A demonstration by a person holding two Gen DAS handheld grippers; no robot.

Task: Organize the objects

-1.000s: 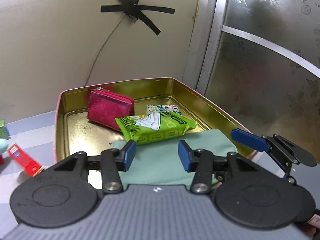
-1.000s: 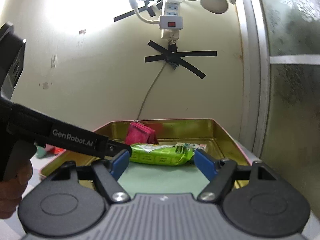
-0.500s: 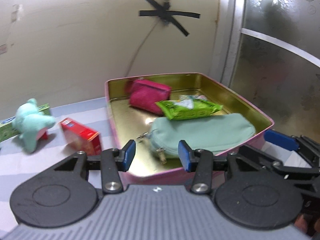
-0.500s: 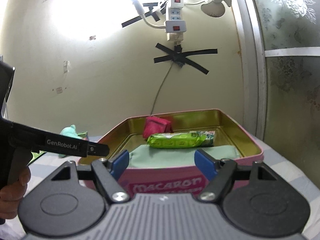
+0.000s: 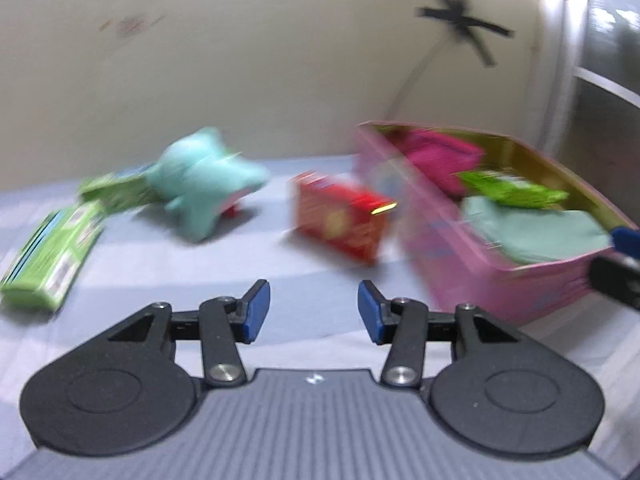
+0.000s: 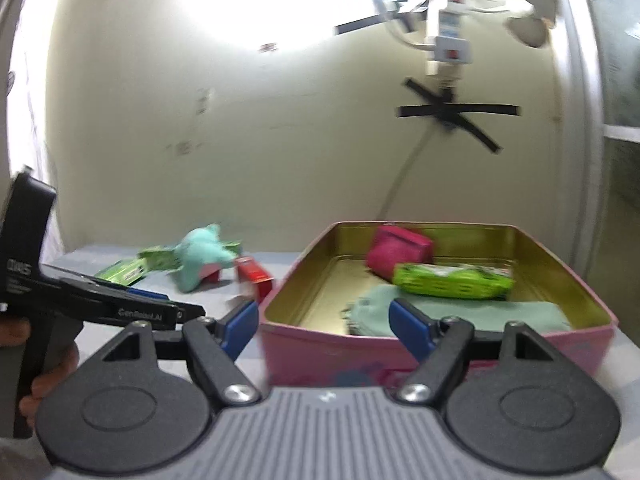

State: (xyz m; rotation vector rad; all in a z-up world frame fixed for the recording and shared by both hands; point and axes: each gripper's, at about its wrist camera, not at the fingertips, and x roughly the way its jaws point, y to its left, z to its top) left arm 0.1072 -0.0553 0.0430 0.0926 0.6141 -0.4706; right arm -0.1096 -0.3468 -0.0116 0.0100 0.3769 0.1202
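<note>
both tongs, left tongs [image 5: 314, 312] and right tongs [image 6: 322, 322], gape empty; pink tin [image 6: 400, 350] holds two pouches.

A: What's sitting in the pink tin [image 6: 436, 350] ahead?

B: 3 things: a magenta pouch [image 6: 398, 250], a green packet [image 6: 452, 280], a teal pouch [image 6: 460, 314].

A: And left of it?

B: A red box [image 5: 340, 218], teal plush [image 5: 204, 186] and 2 green boxes [image 5: 52, 256] are lying on the surface.

The support surface is a table [image 5: 168, 280] covered in pale blue-and-white striped cloth. Resting directly on it — from left to right in the left wrist view: green flat cartons [image 5: 52, 252], a teal plush toy [image 5: 204, 188], a red box [image 5: 340, 220], and a pink tin [image 5: 500, 276] — open-topped, just beside the red box.
</note>
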